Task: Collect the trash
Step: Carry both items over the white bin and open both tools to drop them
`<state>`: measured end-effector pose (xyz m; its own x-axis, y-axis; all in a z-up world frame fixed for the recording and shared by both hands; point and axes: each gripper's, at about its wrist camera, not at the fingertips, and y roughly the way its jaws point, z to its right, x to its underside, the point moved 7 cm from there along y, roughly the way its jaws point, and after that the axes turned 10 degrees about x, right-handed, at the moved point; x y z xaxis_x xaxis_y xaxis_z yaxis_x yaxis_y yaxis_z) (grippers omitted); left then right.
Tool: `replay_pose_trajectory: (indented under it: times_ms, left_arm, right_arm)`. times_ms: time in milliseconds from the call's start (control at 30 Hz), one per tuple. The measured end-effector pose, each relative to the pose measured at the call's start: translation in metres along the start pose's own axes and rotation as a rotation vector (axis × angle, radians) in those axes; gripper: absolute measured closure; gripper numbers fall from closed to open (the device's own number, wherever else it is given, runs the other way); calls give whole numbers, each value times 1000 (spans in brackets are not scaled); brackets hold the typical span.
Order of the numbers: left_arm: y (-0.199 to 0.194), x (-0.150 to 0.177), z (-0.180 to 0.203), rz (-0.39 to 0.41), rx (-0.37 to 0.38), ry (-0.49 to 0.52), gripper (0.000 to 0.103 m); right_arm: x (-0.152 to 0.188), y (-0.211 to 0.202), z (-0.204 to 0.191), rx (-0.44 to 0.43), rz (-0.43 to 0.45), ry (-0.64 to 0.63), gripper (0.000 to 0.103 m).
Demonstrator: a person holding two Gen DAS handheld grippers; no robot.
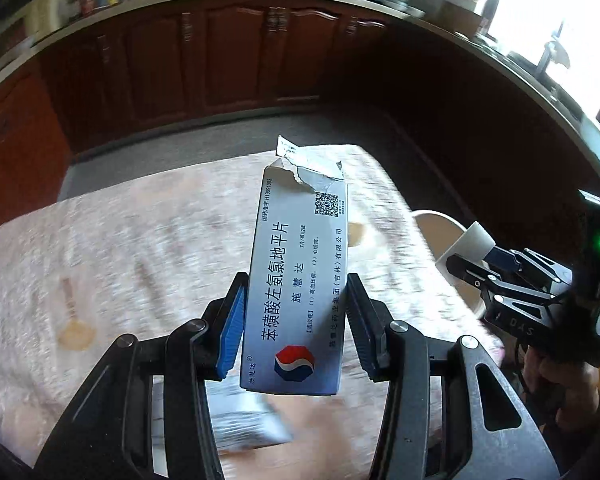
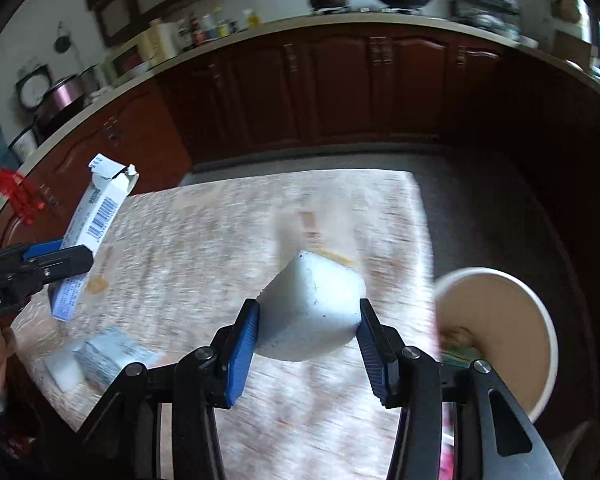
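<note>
Cardboard, torn at its top, forms the medicine box (image 1: 296,280) clenched in the left claw (image 1: 296,320) above the table (image 1: 120,240). A white foam block (image 2: 312,308) is gripped by the right claw (image 2: 308,344), near a paper cup (image 2: 496,328) at the table's edge. Collection is judged partly done: a grey packet (image 2: 108,352) is left lying on the table. Scraps inside the cup are shown only by the right view; the box's printed face only by the left.

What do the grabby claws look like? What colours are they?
Both are black metal claws with cut-out holes and silver round bolts. Each finger has a ribbed blue pad. The right gripper shows a green light and grey letters; the left gripper has white lettering.
</note>
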<state>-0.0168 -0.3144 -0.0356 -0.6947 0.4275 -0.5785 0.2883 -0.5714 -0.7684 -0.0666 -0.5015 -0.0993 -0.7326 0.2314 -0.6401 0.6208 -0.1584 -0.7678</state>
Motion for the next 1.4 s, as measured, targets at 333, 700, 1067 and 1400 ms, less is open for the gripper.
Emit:
replay_pose_trajectory:
  times_ms: [333, 700, 1067, 1400]
  left_arm:
    - [73, -20, 101, -89, 172, 48, 58]
    - [148, -32, 147, -145, 308, -2, 57]
    - [154, -25, 137, -169, 295, -11, 36]
    - [131, -26, 119, -104, 219, 21, 36]
  right_arm:
    - [30, -11, 124, 155, -27, 186, 54]
    - [56, 18, 187, 232, -116, 295, 44]
    - [71, 32, 212, 284, -187, 369, 33]
    - [65, 25, 188, 273, -159, 320, 31]
